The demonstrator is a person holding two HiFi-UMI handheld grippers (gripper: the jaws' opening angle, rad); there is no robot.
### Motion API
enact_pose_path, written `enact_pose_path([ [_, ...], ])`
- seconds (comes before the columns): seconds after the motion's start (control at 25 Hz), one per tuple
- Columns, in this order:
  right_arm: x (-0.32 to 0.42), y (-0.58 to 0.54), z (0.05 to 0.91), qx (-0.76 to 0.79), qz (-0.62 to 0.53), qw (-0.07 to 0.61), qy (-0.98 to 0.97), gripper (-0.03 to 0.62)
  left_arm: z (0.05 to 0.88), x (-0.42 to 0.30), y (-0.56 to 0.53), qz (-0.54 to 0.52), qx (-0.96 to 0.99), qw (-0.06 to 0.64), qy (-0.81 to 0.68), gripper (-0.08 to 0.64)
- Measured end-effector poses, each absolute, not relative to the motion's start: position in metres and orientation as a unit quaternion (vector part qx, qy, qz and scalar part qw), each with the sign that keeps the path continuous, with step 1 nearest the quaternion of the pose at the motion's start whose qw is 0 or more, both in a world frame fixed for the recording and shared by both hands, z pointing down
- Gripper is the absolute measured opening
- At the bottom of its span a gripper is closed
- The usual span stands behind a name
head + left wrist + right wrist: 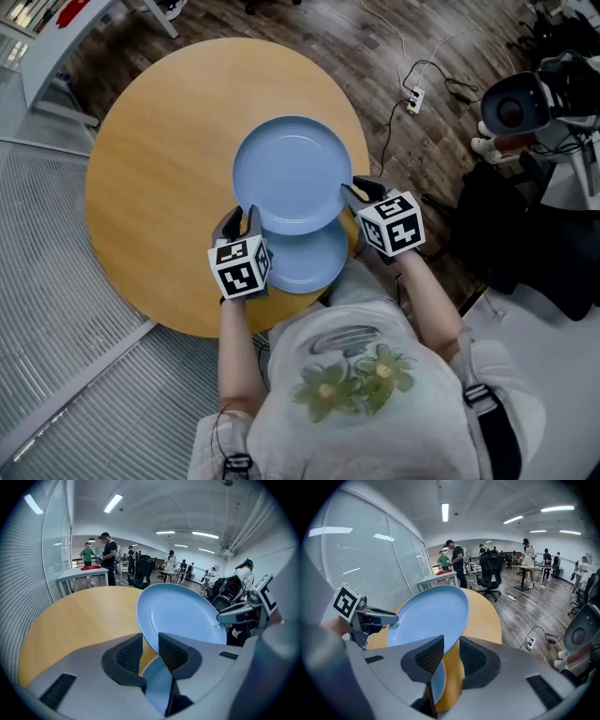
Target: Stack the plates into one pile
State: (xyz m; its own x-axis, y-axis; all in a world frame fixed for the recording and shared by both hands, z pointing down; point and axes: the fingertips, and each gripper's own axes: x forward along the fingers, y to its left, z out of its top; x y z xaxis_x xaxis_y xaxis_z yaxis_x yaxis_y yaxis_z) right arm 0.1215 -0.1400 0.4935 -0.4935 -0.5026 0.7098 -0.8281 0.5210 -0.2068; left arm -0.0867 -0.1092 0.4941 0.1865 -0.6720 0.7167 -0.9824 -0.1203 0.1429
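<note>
**DESK:** Head view. What's the picture?

**OPERATOR:** Two grippers, one dish. My left gripper (pixel 242 221) grips the near-left rim of the upper plate (pixel 292 173), and my right gripper (pixel 361 195) grips the near-right rim. The upper plate overlaps the far part of the lower plate (pixel 314 264), which lies on the round table (pixel 155 173) near my edge. To do this well, I judge I should draw the upper plate toward me until the rims line up. Then I level it, lower both sides together, and let go only once it is seated.

**DESK:** Left gripper view?

**OPERATOR:** The left gripper's pads (pixel 171 651) are clamped on the rim. This view shows a tilt the overhead shot flattens: the upper plate (pixel 183 613) slants, far edge raised. The lower plate (pixel 157 684) shows beneath the jaws. The right gripper (pixel 234 616) grips the opposite rim.

**DESK:** Right gripper view?

**OPERATOR:** It mirrors the other side. The right gripper's jaws are closed on the rim of the upper plate (pixel 426 616), and the left gripper (pixel 377 618) is across it. The lower plate (pixel 438 681) shows edge-on below. Neither gripper view shows how far off-centre the two plates are; only the head view does.
</note>
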Motion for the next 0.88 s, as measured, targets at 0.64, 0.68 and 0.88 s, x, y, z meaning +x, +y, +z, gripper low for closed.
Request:
enact_pose_path([
  [0.64,0.123,-0.063,0.494,0.358,0.253,0.312,-0.843,0.121,0.495,-0.081,-0.011,0.241,0.672,0.317,-0.624,0.114],
  [0.68,0.123,-0.06,0.494,0.354,0.252,0.313,-0.845,0.121,0.495,-0.08,-0.006,0.241,0.669,0.318,-0.627,0.114],
  [0.88,0.123,-0.044,0.503,0.333,0.248,0.325,-0.85,0.121,0.503,-0.077,0.02,0.24,0.652,0.329,-0.64,0.115],
])
